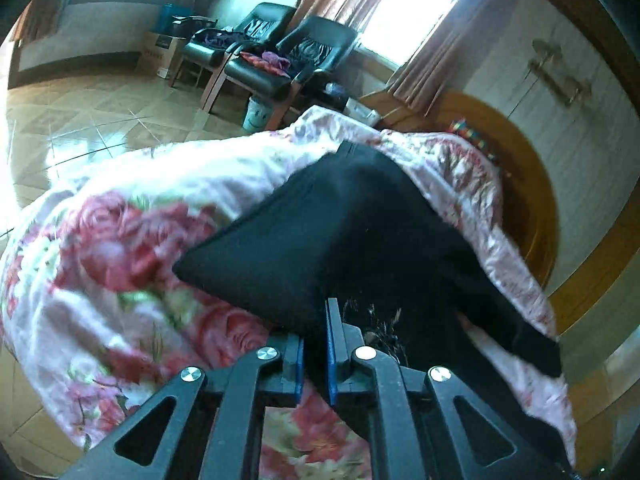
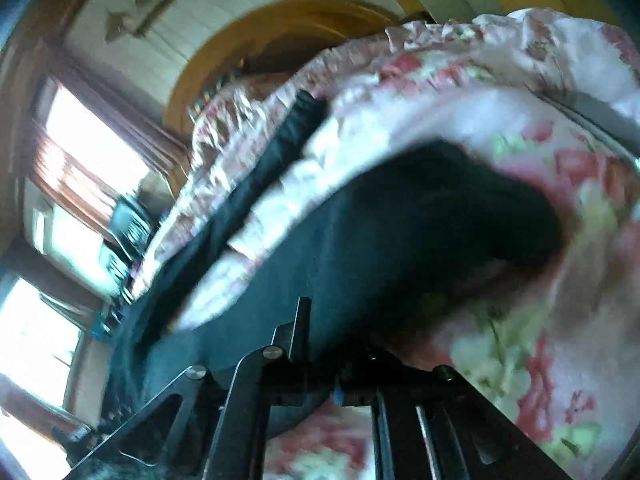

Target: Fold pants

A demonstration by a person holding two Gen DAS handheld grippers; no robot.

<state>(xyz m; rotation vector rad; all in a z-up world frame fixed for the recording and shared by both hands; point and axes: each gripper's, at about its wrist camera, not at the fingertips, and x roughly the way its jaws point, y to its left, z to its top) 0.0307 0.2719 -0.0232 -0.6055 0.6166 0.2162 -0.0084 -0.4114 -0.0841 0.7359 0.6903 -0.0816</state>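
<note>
Black pants lifted off flowered bed cover, long way toward the headboard. Left tool and right tool pinching pants edge.

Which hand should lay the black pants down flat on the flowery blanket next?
Probably left. The left gripper pinches a pants corner above open flowery blanket. The right gripper is wrapped in cloth, its view blurred.
</note>
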